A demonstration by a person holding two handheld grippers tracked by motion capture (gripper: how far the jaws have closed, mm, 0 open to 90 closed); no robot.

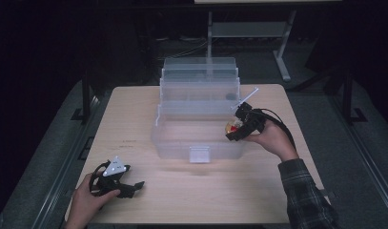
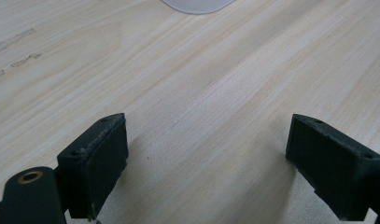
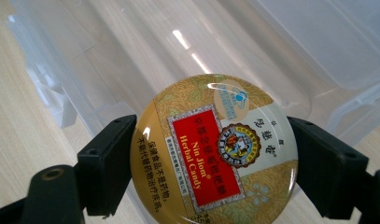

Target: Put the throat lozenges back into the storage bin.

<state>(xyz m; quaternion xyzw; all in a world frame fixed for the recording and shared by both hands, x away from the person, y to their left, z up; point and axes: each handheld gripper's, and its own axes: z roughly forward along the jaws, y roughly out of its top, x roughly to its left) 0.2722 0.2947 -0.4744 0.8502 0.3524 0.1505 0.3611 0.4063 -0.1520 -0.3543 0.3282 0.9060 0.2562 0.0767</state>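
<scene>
candy tin: round gold metal tin [image 3: 214, 151] with a red "Herbal Candy" label, lid facing the camera. It's pinched by its rim, so the flat face stays visible and the tin can't roll out.

where it is: up in the air at the right front corner of the box, just over the rim of the bottom tub, not resting on anything. From the high view [image 1: 233, 127] it looks like it's about to go in, though that's my guess.

right hand-held gripper: the right hand-held gripper [image 3: 214, 161] is clamped on the tin, one black pad on each side of the rim. Pads touch it on opposite edges, which is probably why it sits so steady. In the high view [image 1: 235, 130] it's tilted down toward the tub.

storage box: clear plastic fold-out organiser box [image 1: 199, 112] with stepped trays fanned back, so the deep bottom tub is open from above. Makes sense for dropping something in from the front-right. A small dark bit sits in an upper tray, too small to tell what.

left hand-held gripper: the left hand-held gripper [image 2: 206, 163] has its jaws wide apart with nothing between them, only bare wood. It's parked low at the near-left corner [image 1: 116, 177], well apart from the box, out of the way.

desk: light wood-grain desk [image 1: 148, 191]; the box sits mid-back.
</scene>
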